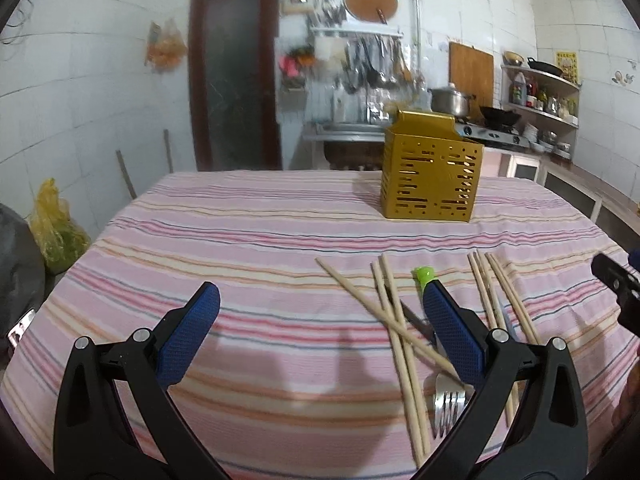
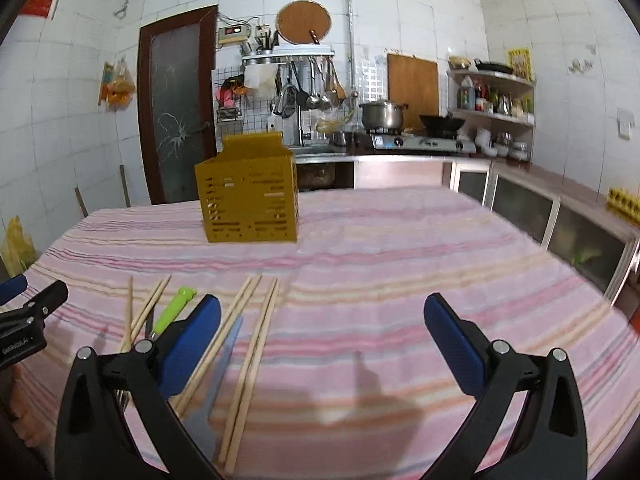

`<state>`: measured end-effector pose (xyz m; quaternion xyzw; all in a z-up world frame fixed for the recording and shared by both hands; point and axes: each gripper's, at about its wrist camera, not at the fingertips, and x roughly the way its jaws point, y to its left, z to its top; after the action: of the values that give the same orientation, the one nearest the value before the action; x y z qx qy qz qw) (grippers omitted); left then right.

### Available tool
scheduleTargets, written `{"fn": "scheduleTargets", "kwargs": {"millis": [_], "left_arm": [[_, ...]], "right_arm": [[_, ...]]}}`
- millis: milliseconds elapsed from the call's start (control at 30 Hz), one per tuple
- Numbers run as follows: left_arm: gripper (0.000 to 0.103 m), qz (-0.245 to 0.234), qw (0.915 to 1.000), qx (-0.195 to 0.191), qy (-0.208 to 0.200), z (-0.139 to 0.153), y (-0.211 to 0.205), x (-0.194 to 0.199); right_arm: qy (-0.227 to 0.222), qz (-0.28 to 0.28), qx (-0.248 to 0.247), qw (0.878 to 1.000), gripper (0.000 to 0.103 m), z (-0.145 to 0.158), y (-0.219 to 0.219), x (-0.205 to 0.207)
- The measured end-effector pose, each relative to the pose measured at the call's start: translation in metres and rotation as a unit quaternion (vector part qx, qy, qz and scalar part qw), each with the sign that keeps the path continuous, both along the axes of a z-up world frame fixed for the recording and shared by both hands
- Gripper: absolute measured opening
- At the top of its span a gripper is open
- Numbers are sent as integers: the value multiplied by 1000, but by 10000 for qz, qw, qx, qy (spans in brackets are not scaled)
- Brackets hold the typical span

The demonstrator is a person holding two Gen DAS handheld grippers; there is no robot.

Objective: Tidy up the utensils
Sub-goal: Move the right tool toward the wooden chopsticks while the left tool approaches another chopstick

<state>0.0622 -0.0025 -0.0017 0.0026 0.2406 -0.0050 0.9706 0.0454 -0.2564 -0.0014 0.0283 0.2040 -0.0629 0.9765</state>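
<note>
A gold perforated utensil holder (image 1: 431, 178) (image 2: 251, 196) stands upright on the striped tablecloth (image 1: 248, 232). Several wooden chopsticks (image 1: 394, 320) (image 2: 250, 360) lie scattered on the cloth nearer me, with a green-handled tool (image 1: 424, 276) (image 2: 176, 306), a fork (image 1: 448, 400) and a knife blade (image 2: 218, 372) among them. My left gripper (image 1: 320, 312) hovers open above the cloth, its right finger over the utensils. My right gripper (image 2: 322, 320) is open too, to the right of the pile, with its left finger above the chopsticks. Each gripper shows at the edge of the other's view.
A kitchen counter with a stove, a pot (image 2: 382, 114) and a wok runs along the back wall, with shelves at the right. A dark door (image 2: 176, 100) stands behind the table. A yellow bag (image 1: 56, 232) sits on the floor at the left.
</note>
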Motion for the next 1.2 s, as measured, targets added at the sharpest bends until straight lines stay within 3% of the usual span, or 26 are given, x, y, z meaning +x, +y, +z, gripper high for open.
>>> {"fn": "scheduleTargets", "kwargs": {"millis": [167, 300, 433, 567, 733, 967, 1200], "left_arm": [[98, -92, 9998, -149, 114, 22, 2, 30], [98, -56, 9999, -109, 103, 40, 3, 51], [98, 24, 9989, -306, 342, 44, 7, 80], [98, 104, 9977, -364, 571, 39, 8, 102], [98, 342, 9970, -174, 674, 20, 8, 117], [98, 431, 9922, -57, 1167, -13, 10, 134], [98, 652, 9884, -88, 1371, -26, 19, 139]], "right_arm": [[90, 85, -41, 9999, 99, 18, 4, 30], [501, 221, -35, 9985, 99, 24, 7, 62], [689, 256, -48, 9973, 99, 28, 10, 85], [765, 204, -153, 9967, 99, 28, 11, 104], [1042, 168, -102, 9944, 99, 3, 10, 120], [1264, 33, -164, 9918, 99, -28, 8, 126], [1428, -161, -267, 9893, 99, -35, 6, 128]]}}
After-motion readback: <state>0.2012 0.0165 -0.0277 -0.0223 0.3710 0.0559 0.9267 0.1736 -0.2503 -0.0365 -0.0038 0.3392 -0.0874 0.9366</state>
